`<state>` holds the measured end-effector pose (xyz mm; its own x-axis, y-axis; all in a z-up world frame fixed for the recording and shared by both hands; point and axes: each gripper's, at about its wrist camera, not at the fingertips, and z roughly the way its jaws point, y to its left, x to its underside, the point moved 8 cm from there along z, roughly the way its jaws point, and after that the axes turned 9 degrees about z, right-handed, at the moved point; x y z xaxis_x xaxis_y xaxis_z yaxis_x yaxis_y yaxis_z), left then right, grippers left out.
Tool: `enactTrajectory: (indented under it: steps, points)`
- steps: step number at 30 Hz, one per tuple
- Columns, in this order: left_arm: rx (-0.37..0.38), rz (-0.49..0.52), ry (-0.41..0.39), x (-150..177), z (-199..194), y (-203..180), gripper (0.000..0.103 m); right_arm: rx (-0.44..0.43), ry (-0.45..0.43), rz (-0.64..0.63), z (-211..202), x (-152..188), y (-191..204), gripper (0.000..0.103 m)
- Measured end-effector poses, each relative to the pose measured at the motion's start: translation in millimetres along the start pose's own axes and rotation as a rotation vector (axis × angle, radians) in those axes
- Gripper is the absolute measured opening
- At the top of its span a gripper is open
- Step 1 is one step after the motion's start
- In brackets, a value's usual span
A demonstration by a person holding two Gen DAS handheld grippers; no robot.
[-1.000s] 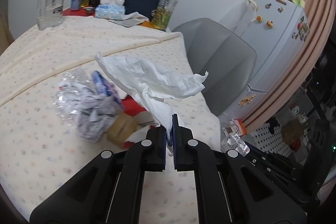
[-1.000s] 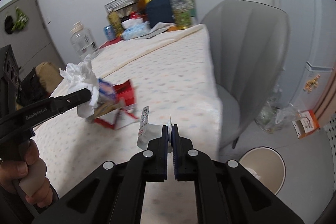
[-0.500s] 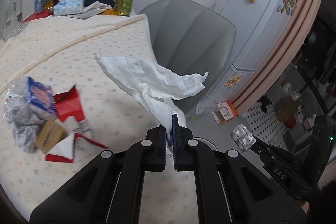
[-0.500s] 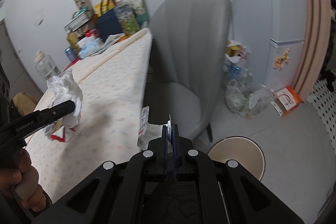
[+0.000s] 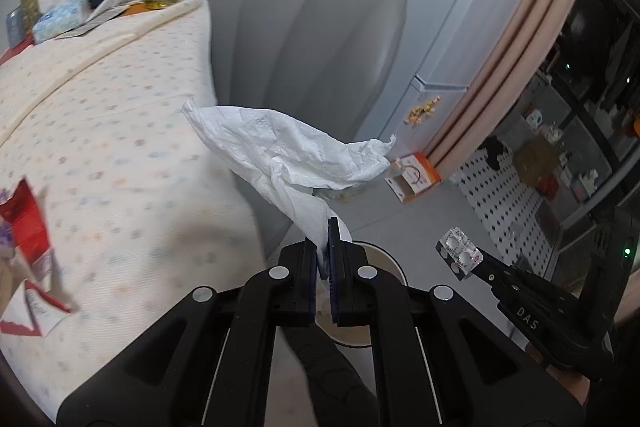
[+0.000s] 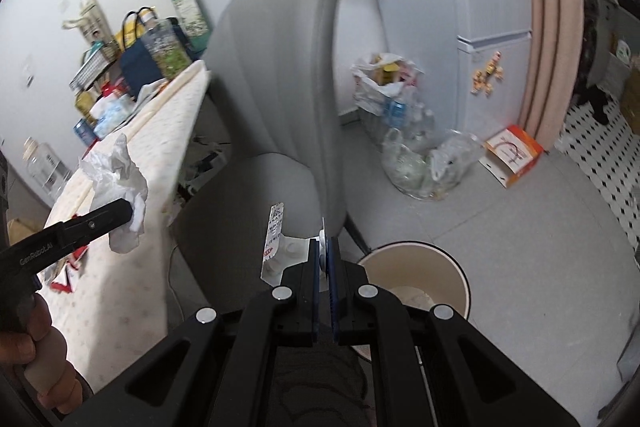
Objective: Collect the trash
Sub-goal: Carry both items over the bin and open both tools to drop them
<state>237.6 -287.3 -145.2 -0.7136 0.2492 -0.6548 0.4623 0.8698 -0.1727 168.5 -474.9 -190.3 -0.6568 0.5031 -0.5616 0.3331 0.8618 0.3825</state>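
While pinched between the pressed-together fingers of the left gripper, crumpled white tissue hangs in the air just above the round cream waste bin on the floor. Beside it, an emptied blister pack, clamped edge-on in the right gripper, also close over the bin. Left of the bin, a grey chair; beyond that, a cloth-covered table with a torn red carton. Past the bin, clear bags of bottles against the wall.
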Motion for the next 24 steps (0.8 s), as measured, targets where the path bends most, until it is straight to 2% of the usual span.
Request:
enactTrajectory:
  steps: [8,12,13,14,16,21,24]
  points:
    - [0.009,0.053,0.052,-3.8,30.5,-31.9,0.006,0.029,0.028,0.087,26.2,-4.4,-48.5,0.006]
    - [0.013,0.069,0.077,-2.4,42.4,-43.0,0.006,0.041,0.032,0.124,38.9,-7.9,-63.2,0.011]
    - [0.014,0.075,0.083,-2.1,45.5,-46.3,0.006,0.040,0.036,0.142,41.5,-8.3,-68.1,0.020]
    - [0.014,0.080,0.087,-2.5,47.8,-48.1,0.006,0.044,0.032,0.154,42.4,-8.6,-72.1,0.037]
    - [0.016,0.091,0.095,-2.0,52.9,-52.7,0.006,0.048,0.017,0.159,41.1,-10.1,-77.9,0.053]
    - [0.029,0.110,0.120,-0.7,66.5,-67.3,0.006,0.060,0.009,0.182,34.3,-11.1,-94.7,0.059]
    - [0.045,0.127,0.138,0.3,74.6,-79.4,0.006,0.084,-0.008,0.205,23.4,-11.7,-108.0,0.069]
